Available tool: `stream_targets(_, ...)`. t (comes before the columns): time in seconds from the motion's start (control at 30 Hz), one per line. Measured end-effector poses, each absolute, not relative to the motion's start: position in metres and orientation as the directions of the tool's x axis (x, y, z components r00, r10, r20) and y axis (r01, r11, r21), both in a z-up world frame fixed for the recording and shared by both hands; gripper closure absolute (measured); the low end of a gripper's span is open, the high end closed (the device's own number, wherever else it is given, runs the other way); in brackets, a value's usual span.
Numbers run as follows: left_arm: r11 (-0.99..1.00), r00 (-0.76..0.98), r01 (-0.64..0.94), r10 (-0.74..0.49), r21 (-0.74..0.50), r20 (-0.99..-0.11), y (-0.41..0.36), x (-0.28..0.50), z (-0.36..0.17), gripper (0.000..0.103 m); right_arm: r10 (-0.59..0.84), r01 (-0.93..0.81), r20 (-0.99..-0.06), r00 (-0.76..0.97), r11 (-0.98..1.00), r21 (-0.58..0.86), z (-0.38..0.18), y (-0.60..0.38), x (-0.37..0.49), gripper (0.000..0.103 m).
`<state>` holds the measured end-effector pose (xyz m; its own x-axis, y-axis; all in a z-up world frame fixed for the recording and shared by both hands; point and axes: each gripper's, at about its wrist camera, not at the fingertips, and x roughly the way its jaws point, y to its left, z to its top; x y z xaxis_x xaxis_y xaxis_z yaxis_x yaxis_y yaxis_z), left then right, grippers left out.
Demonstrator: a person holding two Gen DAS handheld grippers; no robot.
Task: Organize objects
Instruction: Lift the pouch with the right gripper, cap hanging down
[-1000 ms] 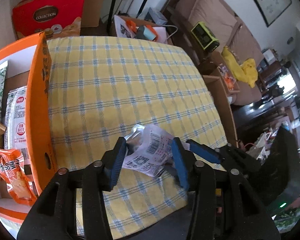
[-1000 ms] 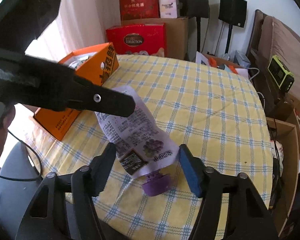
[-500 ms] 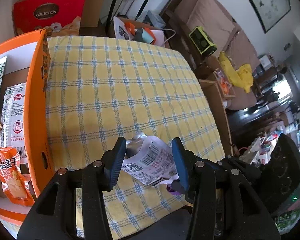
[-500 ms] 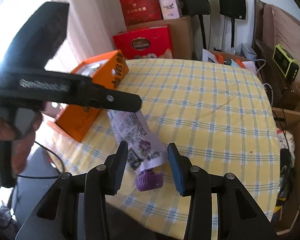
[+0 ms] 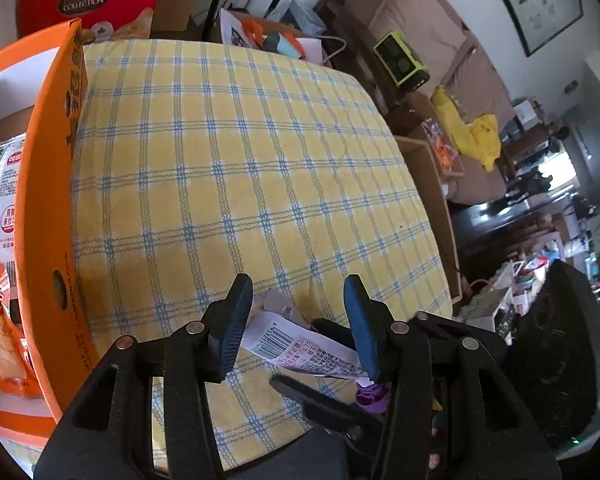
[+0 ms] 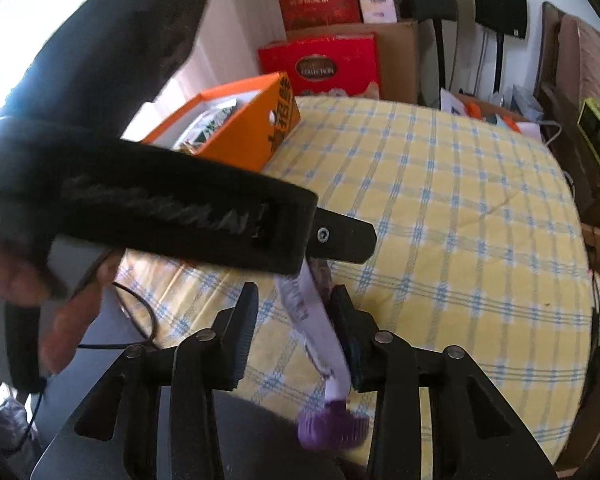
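Note:
A white spouted pouch (image 5: 300, 350) with a barcode and a purple cap (image 5: 372, 394) lies at the near edge of the yellow checked table (image 5: 240, 160). My left gripper (image 5: 298, 316) is open, its blue pads either side of the pouch's top end. My right gripper (image 6: 296, 320) is open around the pouch (image 6: 320, 328), which stands edge-on, tilted, against the right pad; its cap (image 6: 332, 426) hangs low. The right gripper's fingers (image 5: 332, 330) reach in from the right in the left wrist view.
An orange cardboard box (image 5: 50, 216) holding snack packets (image 5: 0, 320) stands at the table's left, also in the right wrist view (image 6: 252, 120). A red gift box (image 6: 320, 66) and cartons stand behind the table. A sofa (image 5: 440, 48) lies beyond the right edge.
The pouch has been drawn toward the near table edge and turned up onto its edge between the right gripper's pads. The left gripper has come closer over it.

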<state>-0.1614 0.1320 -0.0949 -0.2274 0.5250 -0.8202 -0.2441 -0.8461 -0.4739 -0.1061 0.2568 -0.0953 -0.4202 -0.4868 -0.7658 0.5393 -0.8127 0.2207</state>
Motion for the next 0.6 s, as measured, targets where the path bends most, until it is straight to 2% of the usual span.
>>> stream_targets(0.2, -0.848, -0.205, -0.237, 0.520, -0.473, -0.829, 0.130, -0.160, -0.100, 0.059, -0.487, 0.532, -0.769, -0.414, -0.815, 0.230, -0.105, 0.258, -0.109, 0.070)
stream_targets(0.37, -0.855, -0.188, -0.232, 0.508, -0.464, -0.841, 0.126, -0.154, -0.109, 0.057, -0.480, 0.535, -0.789, -0.383, -0.812, 0.234, -0.116, 0.256, -0.110, 0.065)
stream_targets(0.6, -0.851, -0.185, -0.220, 0.517, -0.477, -0.836, 0.125, -0.151, -0.111, 0.057, -0.446, 0.546, -0.789, -0.422, -0.820, 0.172, -0.118, 0.250, -0.104, 0.072)
